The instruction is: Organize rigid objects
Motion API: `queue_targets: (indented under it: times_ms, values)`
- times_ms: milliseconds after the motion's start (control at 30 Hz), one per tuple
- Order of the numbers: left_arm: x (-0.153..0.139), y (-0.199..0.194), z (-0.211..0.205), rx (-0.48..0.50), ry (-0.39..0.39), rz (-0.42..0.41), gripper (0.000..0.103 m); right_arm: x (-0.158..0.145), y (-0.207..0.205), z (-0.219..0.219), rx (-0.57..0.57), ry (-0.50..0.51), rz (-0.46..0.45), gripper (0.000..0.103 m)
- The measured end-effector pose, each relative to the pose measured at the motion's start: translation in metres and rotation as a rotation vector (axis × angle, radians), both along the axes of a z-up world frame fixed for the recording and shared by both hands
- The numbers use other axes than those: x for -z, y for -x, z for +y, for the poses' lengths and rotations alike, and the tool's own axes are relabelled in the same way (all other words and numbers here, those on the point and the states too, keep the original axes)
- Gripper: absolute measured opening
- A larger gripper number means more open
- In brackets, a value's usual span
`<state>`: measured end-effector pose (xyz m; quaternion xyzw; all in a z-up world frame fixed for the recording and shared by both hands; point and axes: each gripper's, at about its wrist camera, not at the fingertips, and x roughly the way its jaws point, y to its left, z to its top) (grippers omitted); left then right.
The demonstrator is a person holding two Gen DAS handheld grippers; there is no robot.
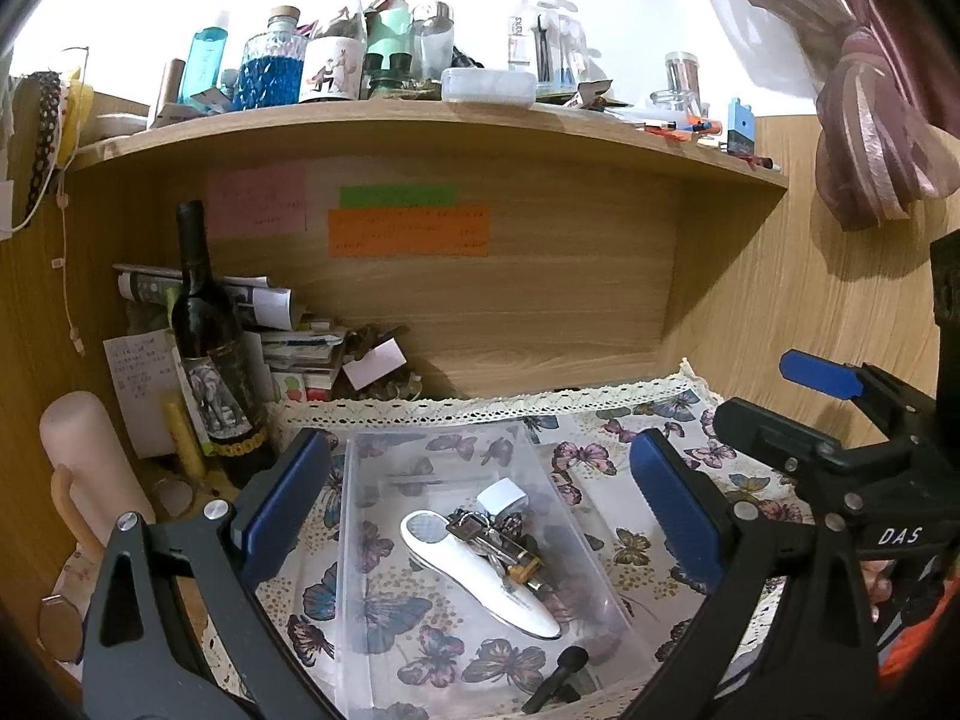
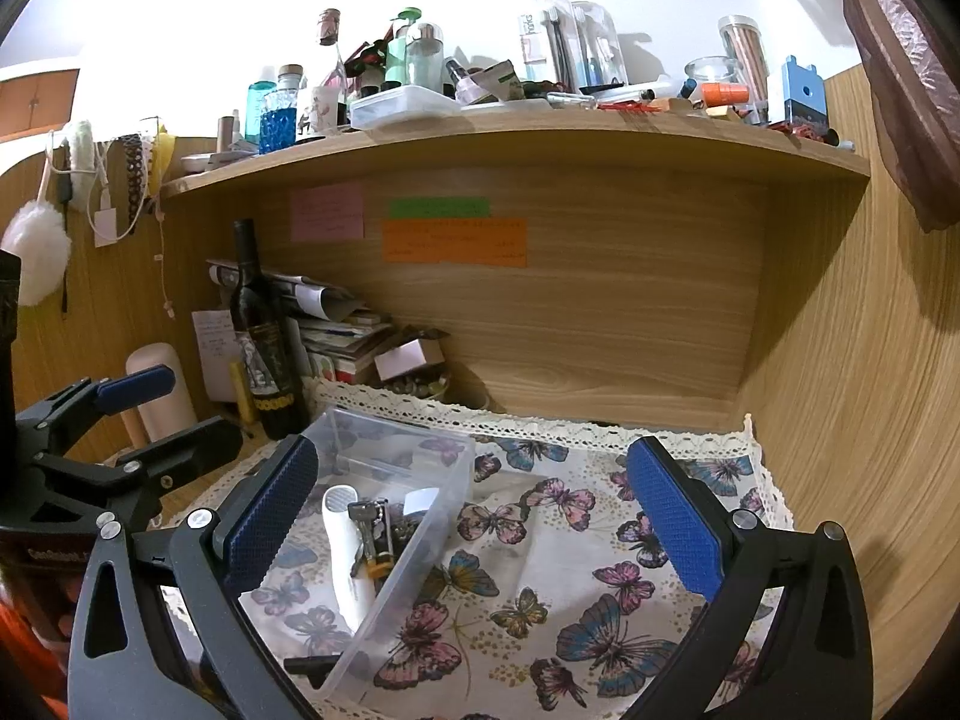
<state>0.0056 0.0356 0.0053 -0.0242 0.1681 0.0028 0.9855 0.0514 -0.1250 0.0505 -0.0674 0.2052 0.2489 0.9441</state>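
Clear plastic bin [image 1: 384,546] sitting on the butterfly-print cloth [image 1: 636,420], open top, see-through walls. Inside it are lying a white elongated device [image 1: 480,576] with a rounded mesh end, a bunch of keys [image 1: 480,534] on top of it, a small white cube-like box [image 1: 503,497] just beyond, and a black stick-shaped thing [image 1: 555,678] near the front wall.

Left gripper [image 1: 480,516] is hovering over the bin, jaws spread wide, nothing pinched; the device is lying between the two blue pads, lower centre of the left wrist view. Right gripper [image 2: 474,528] is also spread wide and empty, sitting over bare cloth; bin [image 2: 420,516] is at its 9 o'clock, partly behind the left pad.

In the left wrist view the device's long axis is running 10 to 4 o'clock, mesh end pointing to 10. In the right wrist view device [image 2: 345,564] is running roughly 12 to 6, mesh end at 12. Dark wine bottle [image 1: 210,348] is standing upright at 10 o'clock of the bin.
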Motion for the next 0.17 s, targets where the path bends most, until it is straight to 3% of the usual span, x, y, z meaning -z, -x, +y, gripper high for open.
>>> queue_targets:
  times_ms: [167]
  values:
    - [0.0018,-0.0037,0.0025,-0.001,0.01,0.019,0.102,0.0015,-0.0005,0.0024,0.002,0.004,0.002,0.103]
